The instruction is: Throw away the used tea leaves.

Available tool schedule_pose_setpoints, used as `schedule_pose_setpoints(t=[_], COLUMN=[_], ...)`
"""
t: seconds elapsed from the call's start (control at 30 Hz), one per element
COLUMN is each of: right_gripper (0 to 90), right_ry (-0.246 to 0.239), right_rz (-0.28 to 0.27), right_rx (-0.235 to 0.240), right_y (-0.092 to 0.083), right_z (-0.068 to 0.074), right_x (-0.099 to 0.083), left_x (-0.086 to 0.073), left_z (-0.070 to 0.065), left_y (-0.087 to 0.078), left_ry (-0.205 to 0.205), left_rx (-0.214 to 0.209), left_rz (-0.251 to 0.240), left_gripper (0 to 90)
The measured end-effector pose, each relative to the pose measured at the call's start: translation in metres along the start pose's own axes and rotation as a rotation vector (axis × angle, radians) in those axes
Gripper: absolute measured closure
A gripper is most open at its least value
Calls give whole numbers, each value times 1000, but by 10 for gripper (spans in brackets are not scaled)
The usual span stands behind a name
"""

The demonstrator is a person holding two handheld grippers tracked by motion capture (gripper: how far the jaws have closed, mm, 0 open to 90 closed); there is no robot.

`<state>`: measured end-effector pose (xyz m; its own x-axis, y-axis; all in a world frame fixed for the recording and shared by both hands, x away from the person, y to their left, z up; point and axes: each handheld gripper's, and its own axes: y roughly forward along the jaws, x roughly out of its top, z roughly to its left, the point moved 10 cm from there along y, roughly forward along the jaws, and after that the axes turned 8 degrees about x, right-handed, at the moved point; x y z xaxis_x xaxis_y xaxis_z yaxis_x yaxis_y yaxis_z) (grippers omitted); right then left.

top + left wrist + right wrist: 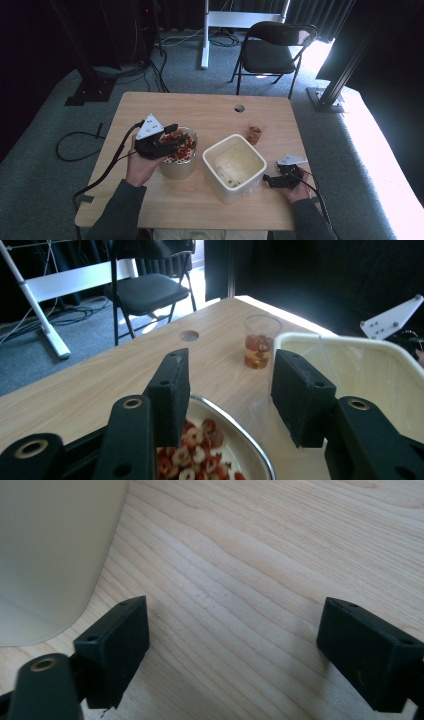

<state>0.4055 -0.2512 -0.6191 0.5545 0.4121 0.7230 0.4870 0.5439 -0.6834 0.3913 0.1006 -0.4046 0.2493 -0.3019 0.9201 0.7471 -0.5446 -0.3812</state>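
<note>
A metal bowl (179, 150) of red and white dried pieces stands left of centre on the wooden table (200, 107). My left gripper (175, 140) hovers over the bowl's near left side, open, with nothing between its jaws. In the left gripper view, the left gripper (230, 365) looks over the bowl's rim (250, 445) toward a small clear cup (260, 347) holding a few red pieces. A white square bin (234, 167) with a clear liner stands right of the bowl. My right gripper (267, 181) rests low on the table beside the bin's right wall (50, 555), open wide and empty (235, 625).
The small cup (254, 134) stands behind the bin. A cable hole (239, 108) sits near the table's far edge. A black folding chair (272, 50) and a white stand are on the carpet beyond. Cables trail off the table's left and right sides.
</note>
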Motion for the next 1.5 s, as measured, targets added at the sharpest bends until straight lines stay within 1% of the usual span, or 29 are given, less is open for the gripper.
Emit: schedule_pose_setpoints(t=[0.07,0.17,0.23,0.3,0.37,0.43,0.47,0.57,0.63,0.67,0.77,0.8,0.83,0.87,0.97,1.03,1.1,1.13,1.2,1.27,1.33,1.43,1.5], right_gripper=[118,119,129,160,207,207,208,207,207,206,193,193,191,175,141,144,147,147,151,160,170,213,263], right_ry=[1,9,17,34,46,53,60,70,85,85,71,71,65,54,61,63,73,73,78,94,111,124,117], right_rz=[2,7,17,30,18,1,-9,-56,-96,-106,-132,-132,-138,-155,-187,-202,-201,-201,-207,-215,-225,-235,-228], right_rx=[-1,-8,-11,-23,-14,-27,-30,-48,-48,-49,-48,-48,-47,-58,-60,-63,-62,-62,-68,-72,-61,-29,-28], right_y=[1,1,1,2,3,3,3,2,1,1,3,3,4,7,12,17,24,24,34,40,45,52,57], right_z=[0,0,0,-1,-2,-5,-7,-12,-15,-16,-18,-18,-19,-23,-29,-32,-35,-35,-40,-44,-48,-49,-50], right_x=[1,1,2,4,8,12,15,26,38,44,63,63,70,84,100,110,117,117,127,131,134,138,138], left_x=[-6,-16,-22,-28,-35,-42,-45,-54,-62,-65,-75,-75,-82,-84,-93,-98,-101,-101,-103,-103,-102,-101,-100], left_z=[0,0,0,1,1,1,1,4,5,5,2,2,-1,-2,-7,-9,-10,-10,-10,-10,-10,-11,-11], left_y=[-4,-8,-11,-14,-16,-18,-20,-24,-27,-28,-29,-29,-29,-29,-25,-22,-20,-20,-20,-20,-21,-23,-24], left_ry=[12,19,17,11,12,24,25,24,12,9,5,5,2,3,8,18,23,23,22,20,21,26,29], left_rx=[1,3,-1,-1,1,15,19,39,44,45,34,34,29,28,15,16,17,17,16,16,19,18,19], left_rz=[-6,-3,-8,-18,-16,-12,-9,-6,0,4,12,12,10,11,19,32,39,39,35,33,30,22,16], left_gripper=[485,479,476,465,462,458,454,451,451,451,451,451,451,451,451,451,451,451,451,452,452,452,451])
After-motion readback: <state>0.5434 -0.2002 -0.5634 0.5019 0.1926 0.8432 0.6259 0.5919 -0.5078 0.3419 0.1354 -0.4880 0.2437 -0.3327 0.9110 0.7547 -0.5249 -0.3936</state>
